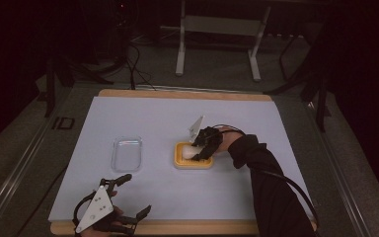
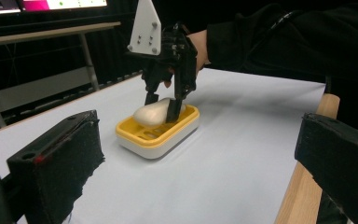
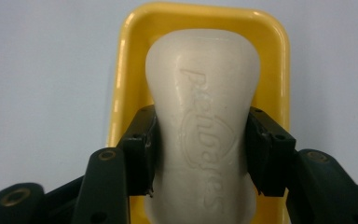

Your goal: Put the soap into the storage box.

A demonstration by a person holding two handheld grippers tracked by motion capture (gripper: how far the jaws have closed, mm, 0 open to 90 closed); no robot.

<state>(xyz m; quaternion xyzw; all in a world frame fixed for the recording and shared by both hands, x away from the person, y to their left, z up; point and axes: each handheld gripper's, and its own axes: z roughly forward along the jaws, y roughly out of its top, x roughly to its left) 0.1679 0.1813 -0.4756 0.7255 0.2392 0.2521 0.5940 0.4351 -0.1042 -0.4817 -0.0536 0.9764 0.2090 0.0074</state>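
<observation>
Right gripper (image 1: 199, 149), a little right of the middle of the high view, has its two black jaws clamped on the sides of a pale bar of soap (image 1: 187, 153), and the right gripper view shows this plainly: one pad (image 3: 142, 151) presses the bar's left flank and the other the right, at its narrowed waist, with raised lettering running along the top face of the soap (image 3: 204, 126). Under the bar sits a yellow soap dish (image 1: 193, 163), its rim framing the soap on three sides in that close view (image 3: 121, 65). From the left gripper view the soap (image 2: 150, 113) is tilted, the held end raised towards the right gripper (image 2: 162, 103) and the far end low over the yellow tray (image 2: 161, 133), which has a white base; whether that low end actually touches the tray I cannot tell. Left gripper (image 1: 134, 196) is at the lower left of the high view, near the table's front edge, its jaws spread wide with nothing between them. A clear plastic lid or tray (image 1: 127, 153) lies left of the soap dish, well apart from it, on the pale sheet (image 1: 143, 118) covering the wooden table (image 1: 177, 94).
</observation>
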